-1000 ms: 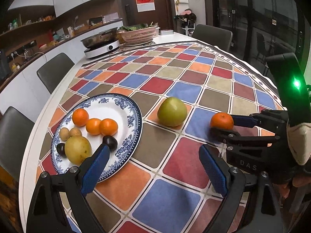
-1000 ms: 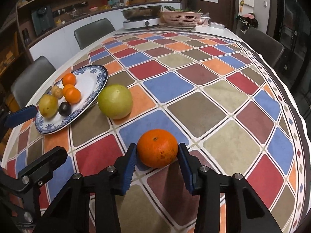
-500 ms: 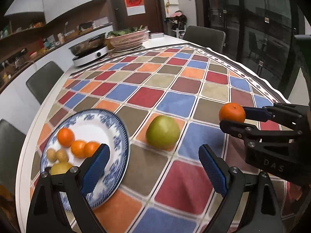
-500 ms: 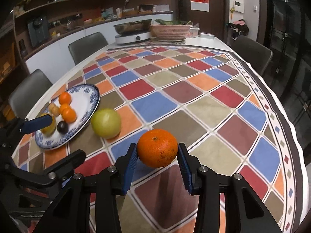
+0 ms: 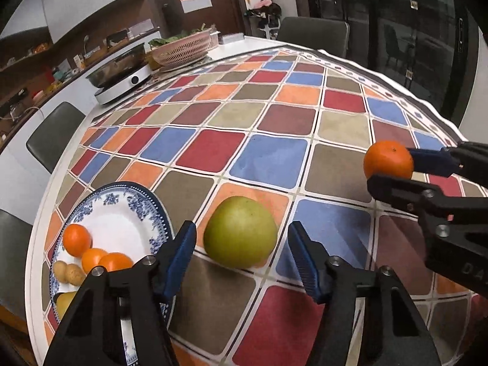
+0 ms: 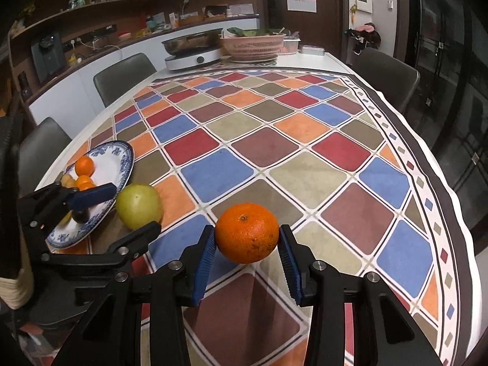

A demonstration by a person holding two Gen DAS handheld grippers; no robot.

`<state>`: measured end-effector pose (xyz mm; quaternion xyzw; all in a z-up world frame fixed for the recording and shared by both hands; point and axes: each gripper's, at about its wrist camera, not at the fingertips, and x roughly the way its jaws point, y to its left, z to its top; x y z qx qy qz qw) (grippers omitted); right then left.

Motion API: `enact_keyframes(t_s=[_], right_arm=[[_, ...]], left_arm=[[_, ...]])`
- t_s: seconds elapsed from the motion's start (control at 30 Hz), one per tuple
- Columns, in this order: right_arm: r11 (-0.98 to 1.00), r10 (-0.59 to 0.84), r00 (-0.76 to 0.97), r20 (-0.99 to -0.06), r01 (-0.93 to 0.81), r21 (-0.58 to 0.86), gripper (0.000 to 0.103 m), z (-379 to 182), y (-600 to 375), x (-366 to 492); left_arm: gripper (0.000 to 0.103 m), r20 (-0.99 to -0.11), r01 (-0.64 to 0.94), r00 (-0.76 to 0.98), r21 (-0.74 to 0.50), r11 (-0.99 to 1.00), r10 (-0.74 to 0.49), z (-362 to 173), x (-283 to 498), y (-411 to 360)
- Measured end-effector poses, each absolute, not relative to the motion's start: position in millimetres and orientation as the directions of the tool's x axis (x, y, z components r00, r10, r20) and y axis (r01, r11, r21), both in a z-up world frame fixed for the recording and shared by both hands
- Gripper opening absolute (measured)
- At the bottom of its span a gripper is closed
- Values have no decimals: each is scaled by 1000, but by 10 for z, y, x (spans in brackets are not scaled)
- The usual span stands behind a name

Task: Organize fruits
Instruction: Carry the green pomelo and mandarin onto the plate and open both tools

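Meanwhile the left gripper (image 5: 239, 254) closes around, not yet touching, the green fruit (image 5: 241, 232); the right gripper (image 6: 247, 251) clamps an orange (image 6: 247, 232).

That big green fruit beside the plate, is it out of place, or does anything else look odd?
The green fruit lies on the tablecloth just off the plate where the small fruits sit. The left tool is closing around it, not yet touching. Nothing is spilled or damaged.

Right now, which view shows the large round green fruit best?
The left wrist view: the large round green fruit sits whole and unblocked on the tablecloth. In the right wrist view it is smaller, off to the left.
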<state>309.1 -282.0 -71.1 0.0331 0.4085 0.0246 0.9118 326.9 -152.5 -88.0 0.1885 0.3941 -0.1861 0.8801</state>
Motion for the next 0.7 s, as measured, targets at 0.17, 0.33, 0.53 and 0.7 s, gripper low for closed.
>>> enact_keyframes(t_s=[0.17,0.33,0.53,0.7], right_arm=[[996,69,663,-746,-8,85,43,-726,-2856,3089],[996,73,660,-748,-6,92,43,-725,-2852,3079],[995,87,662,-745,-17,101,43,-686,-2823,3034],[994,100,675,-731,-28,110,43,-587,-2801,2953]], left_arm=[[50,-764,462,626,205,863,-154,-907,3289,-1548],[49,-773,460,616,198,865,-151,-895,3292,-1533],[49,-764,445,614,128,886,-198,-767,3216,-1443],[49,-739,427,633,83,900,-232,-594,3091,-1351]])
